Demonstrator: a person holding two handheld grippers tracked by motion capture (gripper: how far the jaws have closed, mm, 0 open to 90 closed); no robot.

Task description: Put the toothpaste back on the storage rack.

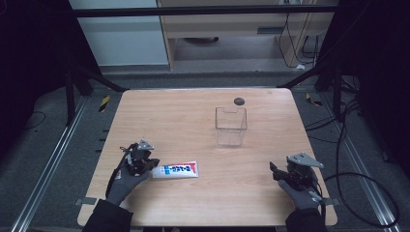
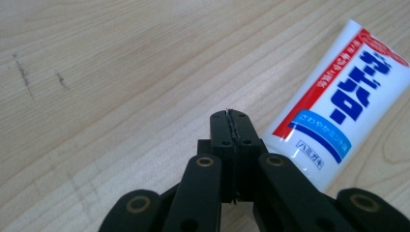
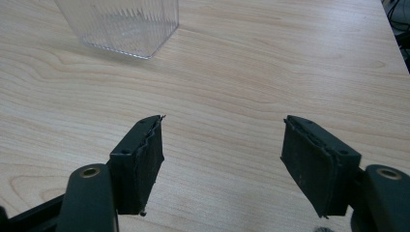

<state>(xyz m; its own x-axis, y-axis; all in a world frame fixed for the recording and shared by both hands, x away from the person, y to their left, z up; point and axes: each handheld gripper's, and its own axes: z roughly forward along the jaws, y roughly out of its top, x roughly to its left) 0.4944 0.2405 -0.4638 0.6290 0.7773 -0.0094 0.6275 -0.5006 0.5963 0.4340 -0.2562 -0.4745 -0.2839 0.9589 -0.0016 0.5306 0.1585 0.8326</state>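
Left gripper (image 2: 231, 116), jaws together, just beside toothpaste tube (image 2: 338, 106).

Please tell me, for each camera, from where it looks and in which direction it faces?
High view: above the person's side, facing forward and down on the table; both gloved hands, left gripper, right gripper.
Left gripper view: along shut jaws, down at the toothpaste tube.
Right gripper view: along open jaws toward the clear container.
Shared: high view also shows tube and container.

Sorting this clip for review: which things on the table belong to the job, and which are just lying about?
In the job:
- tube, lying flat beside the shut left claw
- clear container, upright, mid-table

Lying about:
- small dark disc near the table's far edge
- open right claw, idle
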